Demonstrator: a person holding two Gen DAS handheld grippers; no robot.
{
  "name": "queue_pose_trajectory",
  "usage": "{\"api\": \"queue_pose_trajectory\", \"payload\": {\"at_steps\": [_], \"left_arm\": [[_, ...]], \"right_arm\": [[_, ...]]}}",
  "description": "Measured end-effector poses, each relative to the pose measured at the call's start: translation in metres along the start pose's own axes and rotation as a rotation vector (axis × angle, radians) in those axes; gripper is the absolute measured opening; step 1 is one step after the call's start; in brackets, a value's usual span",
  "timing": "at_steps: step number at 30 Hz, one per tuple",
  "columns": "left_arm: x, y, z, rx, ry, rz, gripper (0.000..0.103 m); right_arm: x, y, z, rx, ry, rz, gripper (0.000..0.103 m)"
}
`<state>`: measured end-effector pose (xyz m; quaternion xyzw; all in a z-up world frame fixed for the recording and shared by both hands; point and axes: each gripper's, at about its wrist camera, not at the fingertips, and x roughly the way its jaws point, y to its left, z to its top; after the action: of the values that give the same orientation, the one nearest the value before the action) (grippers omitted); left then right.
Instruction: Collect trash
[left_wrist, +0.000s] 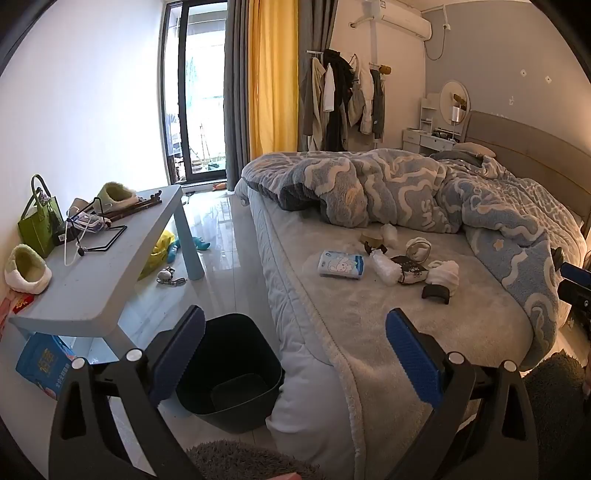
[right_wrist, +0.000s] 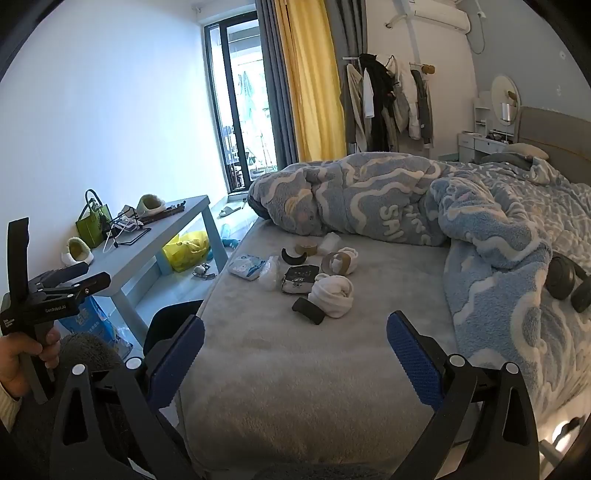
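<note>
The left gripper (left_wrist: 295, 338) is wide open, with nothing between its blue pads. It hangs over the corner of the bed (left_wrist: 369, 317). The right gripper (right_wrist: 295, 339) is wide open too, and holds nothing. It hangs over the gray cover of the bed.

The trash sits in a little heap on the bed, at about 12 o'clock from the right gripper. In the heap are a blue and white tissue pack (right_wrist: 246, 266), a crumpled clear wrapper (right_wrist: 271, 277), a small dark packet (right_wrist: 300, 279), a roll of tape (right_wrist: 306, 248) and a curved black piece (right_wrist: 308, 310). Two balled white socks (right_wrist: 332, 291) lie right among them (these look like clothes, not trash).

The black trash bin (left_wrist: 229, 373) stands on the floor just beside the bed, at about 7 o'clock from the heap in the left view. It looks empty.

A fluffy blue blanket (right_wrist: 388, 199) is bunched up past the heap, at 12 o'clock. Black headphones (right_wrist: 565, 282) rest on it at 3 o'clock.

A pale blue table (left_wrist: 99, 280) stands at 9 o'clock, with a green bag (left_wrist: 38, 225) and fuzzy slippers (left_wrist: 27, 271) on it.
</note>
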<state>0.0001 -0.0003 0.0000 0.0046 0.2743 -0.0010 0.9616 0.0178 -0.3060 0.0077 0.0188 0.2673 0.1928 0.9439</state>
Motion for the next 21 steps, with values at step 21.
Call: {"api": "queue_pose_trajectory", "payload": {"at_steps": [21], "left_arm": [[0.0002,0.0003,0.0001,0.002,-0.001,0.000,0.100]], "right_arm": [[-0.0004,-0.0001,-0.0002,0.002,-0.002,0.001,0.100]]}}
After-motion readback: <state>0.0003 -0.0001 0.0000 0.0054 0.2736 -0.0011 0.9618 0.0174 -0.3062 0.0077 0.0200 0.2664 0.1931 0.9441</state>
